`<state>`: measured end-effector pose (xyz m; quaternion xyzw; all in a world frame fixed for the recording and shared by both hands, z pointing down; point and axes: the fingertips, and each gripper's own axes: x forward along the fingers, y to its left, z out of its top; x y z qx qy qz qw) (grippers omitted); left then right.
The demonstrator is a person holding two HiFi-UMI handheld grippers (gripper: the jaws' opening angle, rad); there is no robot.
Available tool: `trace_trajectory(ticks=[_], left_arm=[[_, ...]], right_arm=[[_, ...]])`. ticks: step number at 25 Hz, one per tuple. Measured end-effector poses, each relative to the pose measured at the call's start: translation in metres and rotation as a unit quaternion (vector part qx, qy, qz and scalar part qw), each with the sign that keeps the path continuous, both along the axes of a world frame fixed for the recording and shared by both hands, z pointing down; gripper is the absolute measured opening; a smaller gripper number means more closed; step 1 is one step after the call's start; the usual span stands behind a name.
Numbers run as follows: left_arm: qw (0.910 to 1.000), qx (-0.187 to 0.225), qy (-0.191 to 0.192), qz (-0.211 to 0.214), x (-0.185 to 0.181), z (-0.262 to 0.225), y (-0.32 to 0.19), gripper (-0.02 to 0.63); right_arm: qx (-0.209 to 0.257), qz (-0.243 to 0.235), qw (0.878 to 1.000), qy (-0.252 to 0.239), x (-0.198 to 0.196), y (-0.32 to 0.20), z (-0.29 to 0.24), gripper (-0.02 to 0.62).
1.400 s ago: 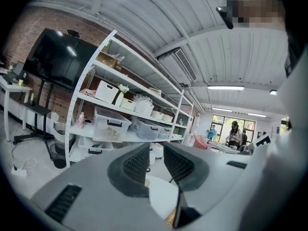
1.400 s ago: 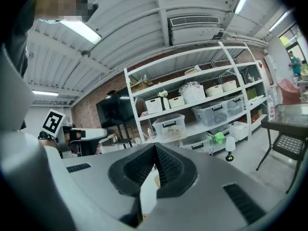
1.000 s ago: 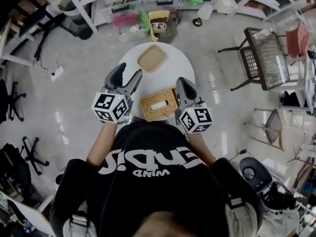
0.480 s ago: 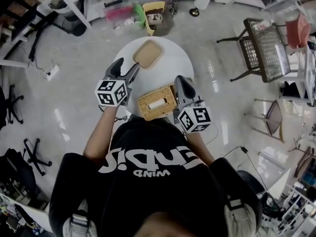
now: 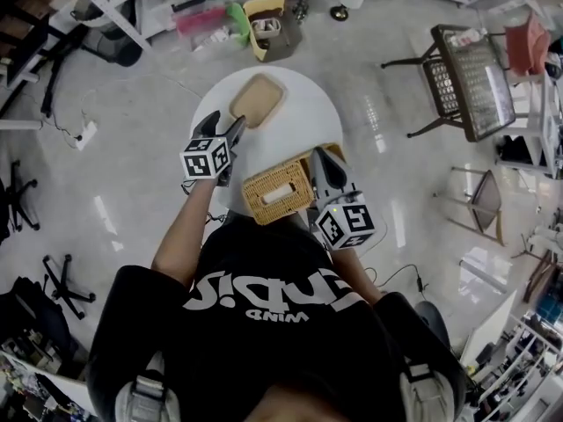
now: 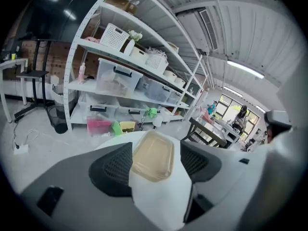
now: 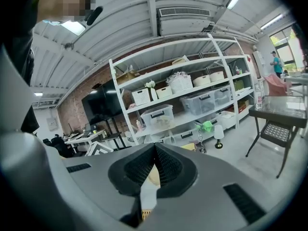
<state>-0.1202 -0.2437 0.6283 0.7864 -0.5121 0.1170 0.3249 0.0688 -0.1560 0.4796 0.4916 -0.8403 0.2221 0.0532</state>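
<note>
Left tongs [image 5: 225, 128], nearly shut a moment ago, now stand wide open and have advanced to the tan tray [image 5: 257, 101] on the round white surface [image 5: 308, 117]. The tray sits framed between the jaws, not yet gripped. Right tongs [image 5: 320, 158] remain closed and empty beside the wicker tissue box [image 5: 280, 193].

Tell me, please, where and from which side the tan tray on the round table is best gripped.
Probably the rim of the tan tray at the end nearest the left gripper, approached low from that side. It lies flat and shallow on the white table, so only the raised rim offers an edge.
</note>
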Motion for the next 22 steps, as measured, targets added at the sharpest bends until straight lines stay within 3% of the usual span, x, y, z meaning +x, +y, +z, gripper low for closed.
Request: trace_trajectory(ticks=[13,22], left_arm=[[0.9973,-0.069,-0.005,-0.024,-0.004,0.073,-0.030,0.299],[0.9947,-0.093,0.031,-0.033,0.001,0.097,-0.029,0.284]], right_arm=[[-0.042,0.016,0.999,0.016,0.014,-0.003,0.022,-0.003],[-0.062,0.021,0.998,0.022,0.021,-0.004,0.036,-0.003]])
